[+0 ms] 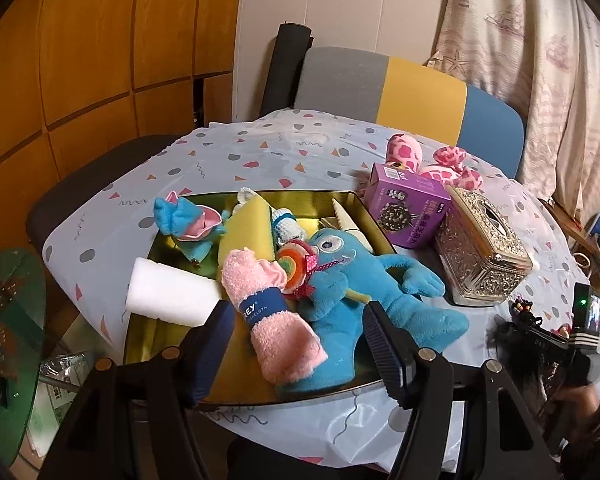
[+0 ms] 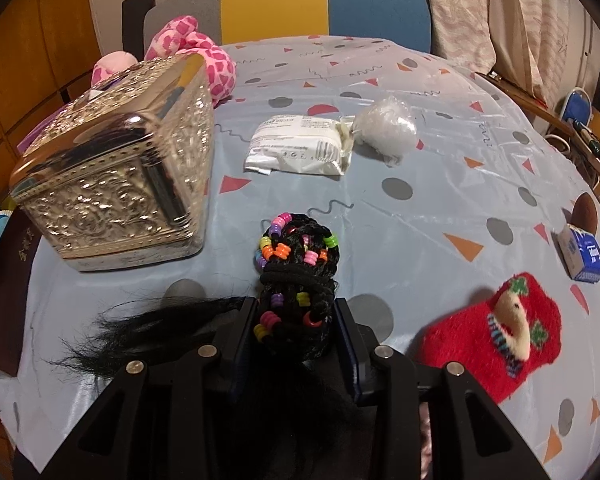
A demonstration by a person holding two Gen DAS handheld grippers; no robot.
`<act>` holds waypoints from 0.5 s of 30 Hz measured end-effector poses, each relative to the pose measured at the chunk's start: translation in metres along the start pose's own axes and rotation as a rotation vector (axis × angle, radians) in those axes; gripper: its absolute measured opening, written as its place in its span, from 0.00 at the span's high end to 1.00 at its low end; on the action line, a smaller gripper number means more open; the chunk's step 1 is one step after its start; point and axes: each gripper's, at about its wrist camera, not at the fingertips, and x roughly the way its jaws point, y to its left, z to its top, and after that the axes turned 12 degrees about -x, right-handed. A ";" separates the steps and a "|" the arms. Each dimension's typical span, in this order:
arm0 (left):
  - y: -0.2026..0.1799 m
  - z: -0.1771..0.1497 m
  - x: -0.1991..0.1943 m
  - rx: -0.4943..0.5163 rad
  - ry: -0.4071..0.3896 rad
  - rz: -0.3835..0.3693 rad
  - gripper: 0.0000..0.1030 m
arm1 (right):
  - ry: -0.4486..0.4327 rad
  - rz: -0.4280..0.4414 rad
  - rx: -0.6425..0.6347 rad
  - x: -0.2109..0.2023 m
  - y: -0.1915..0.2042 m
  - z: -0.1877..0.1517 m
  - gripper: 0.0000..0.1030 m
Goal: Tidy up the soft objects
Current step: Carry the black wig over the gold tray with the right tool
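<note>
A gold tray (image 1: 312, 196) holds a blue plush monster (image 1: 360, 300), a rolled pink washcloth (image 1: 276, 320), a yellow sponge (image 1: 246, 232), a white foam block (image 1: 172, 292) and a small blue-and-pink plush (image 1: 188, 220). My left gripper (image 1: 296, 344) is open and empty, its fingers either side of the washcloth and monster, above the tray's near end. My right gripper (image 2: 296, 328) is shut on a black braided hairpiece with coloured beads (image 2: 296, 264), low over the table. A red fuzzy sock (image 2: 496, 336) lies to its right. A pink spotted plush (image 2: 204, 60) lies behind the silver box.
An ornate silver tissue box (image 2: 112, 160) stands left of the right gripper, beside a purple carton (image 1: 404, 208). A white packet (image 2: 300, 144), a clear bag of white fluff (image 2: 388, 128) and a small blue box (image 2: 584, 256) lie on the patterned tablecloth (image 2: 420, 216). A chair (image 1: 400, 88) stands behind.
</note>
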 end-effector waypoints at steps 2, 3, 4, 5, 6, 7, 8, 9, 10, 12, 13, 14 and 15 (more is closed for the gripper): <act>0.002 -0.002 -0.002 0.005 -0.002 0.004 0.34 | 0.012 0.026 0.003 -0.003 0.003 0.000 0.66; 0.003 -0.002 -0.003 0.007 -0.004 0.007 0.34 | 0.017 0.033 0.008 -0.005 0.004 -0.001 0.66; 0.004 -0.003 -0.004 0.004 -0.003 0.007 0.34 | 0.022 0.042 0.017 -0.007 0.004 -0.002 0.67; 0.006 -0.004 -0.005 0.002 -0.002 0.008 0.34 | 0.025 0.055 0.037 -0.009 0.004 -0.002 0.67; 0.008 -0.004 -0.006 -0.002 -0.002 0.012 0.34 | 0.021 0.070 0.055 -0.013 0.003 -0.003 0.68; 0.011 -0.004 -0.006 -0.006 -0.001 0.015 0.34 | 0.013 0.082 0.065 -0.016 0.004 -0.003 0.68; 0.013 -0.004 -0.006 -0.009 -0.001 0.017 0.34 | 0.003 0.090 0.066 -0.021 0.005 -0.003 0.68; 0.015 -0.005 -0.006 -0.013 -0.001 0.020 0.34 | -0.006 0.095 0.061 -0.027 0.008 -0.002 0.69; 0.017 -0.005 -0.006 -0.017 -0.002 0.023 0.34 | -0.016 0.102 0.057 -0.032 0.010 -0.001 0.69; 0.022 -0.005 -0.006 -0.029 0.000 0.028 0.34 | -0.051 0.114 0.037 -0.045 0.017 0.003 0.69; 0.024 -0.005 -0.006 -0.035 -0.001 0.029 0.34 | -0.069 0.114 0.027 -0.051 0.020 0.005 0.69; 0.026 -0.006 -0.006 -0.040 -0.002 0.029 0.34 | -0.088 0.122 0.021 -0.059 0.024 0.009 0.69; 0.028 -0.006 -0.006 -0.043 -0.002 0.032 0.34 | -0.104 0.134 0.018 -0.065 0.027 0.012 0.69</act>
